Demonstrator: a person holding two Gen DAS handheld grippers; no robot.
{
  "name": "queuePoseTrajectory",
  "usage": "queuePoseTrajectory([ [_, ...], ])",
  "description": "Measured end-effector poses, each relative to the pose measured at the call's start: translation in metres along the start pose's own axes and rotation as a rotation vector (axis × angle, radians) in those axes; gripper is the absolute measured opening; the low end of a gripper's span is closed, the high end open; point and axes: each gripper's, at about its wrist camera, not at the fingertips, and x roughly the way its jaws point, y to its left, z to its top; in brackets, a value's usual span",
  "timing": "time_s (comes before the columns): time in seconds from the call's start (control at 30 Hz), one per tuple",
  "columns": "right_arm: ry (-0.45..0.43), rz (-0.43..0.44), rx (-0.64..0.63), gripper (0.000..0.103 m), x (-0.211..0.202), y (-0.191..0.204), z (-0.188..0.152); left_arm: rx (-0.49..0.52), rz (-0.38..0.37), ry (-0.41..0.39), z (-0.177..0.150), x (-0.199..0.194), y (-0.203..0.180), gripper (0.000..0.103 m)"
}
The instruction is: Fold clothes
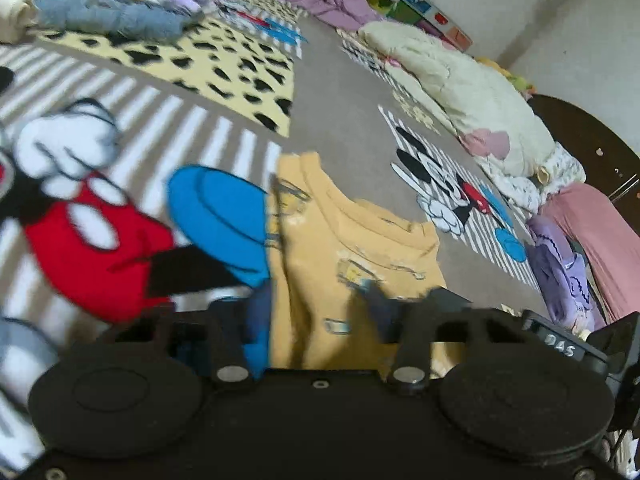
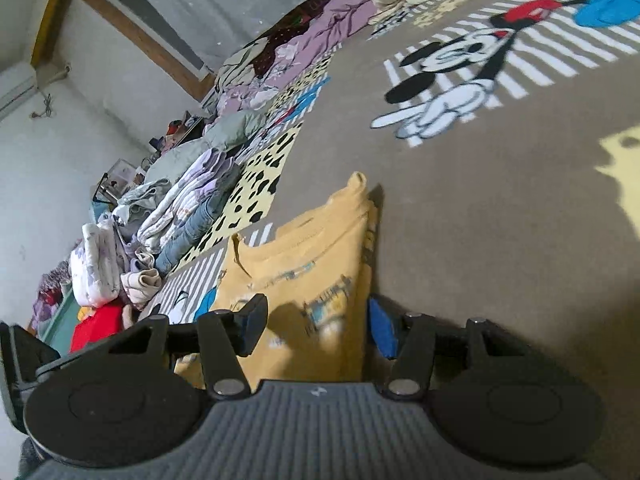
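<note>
A yellow printed top (image 1: 344,248) lies folded lengthwise on the cartoon-print rug (image 1: 340,92), its collar pointing away. My left gripper (image 1: 320,312) is low over the near end of the top, its jaws standing wide apart on either side of the cloth, holding nothing. In the right wrist view the same yellow top (image 2: 304,256) lies just ahead of my right gripper (image 2: 316,320). That gripper's jaws are also wide apart, with the cloth between them and nothing pinched. The near edge of the top is hidden behind both gripper bodies.
Folded and piled clothes (image 1: 120,0) line the far edge of the rug. Cream bedding (image 1: 460,80), a purple garment (image 1: 560,276) and pink cloth (image 1: 592,232) lie along the right. In the right wrist view, stacks of clothes (image 2: 180,208) run along the left by the wall.
</note>
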Motion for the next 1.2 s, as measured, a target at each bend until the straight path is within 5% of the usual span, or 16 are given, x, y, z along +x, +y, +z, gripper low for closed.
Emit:
queuePoseTrajectory([
  [0.13,0.011,0.015,0.016,0.017,0.008,0.000,-0.003,-0.065,-0.022,-0.013,-0.009,-0.004,-0.003,0.016],
  [0.37,-0.045,0.075,0.077,0.016,-0.045,-0.001,-0.010,-0.097,-0.129,0.001,-0.020,-0.039,-0.036,0.016],
  [0.6,-0.190,0.075,0.157,0.016,-0.148,-0.022,-0.006,0.002,-0.293,0.090,-0.029,-0.024,-0.121,0.016],
  [1.03,-0.737,-0.107,0.317,0.016,-0.354,-0.121,0.009,0.377,-0.744,0.315,-0.044,0.085,-0.376,0.016],
  [1.1,-0.818,-0.146,0.345,0.016,-0.378,-0.137,0.015,0.411,-0.755,0.344,-0.051,0.109,-0.415,0.021],
  [1.17,-0.827,-0.222,0.448,0.025,-0.383,-0.164,0.017,0.470,-0.662,0.356,-0.062,0.137,-0.443,0.076],
  [1.2,-0.830,-0.260,0.499,0.055,-0.385,-0.177,0.017,0.501,-0.569,0.362,-0.071,0.151,-0.448,0.074],
])
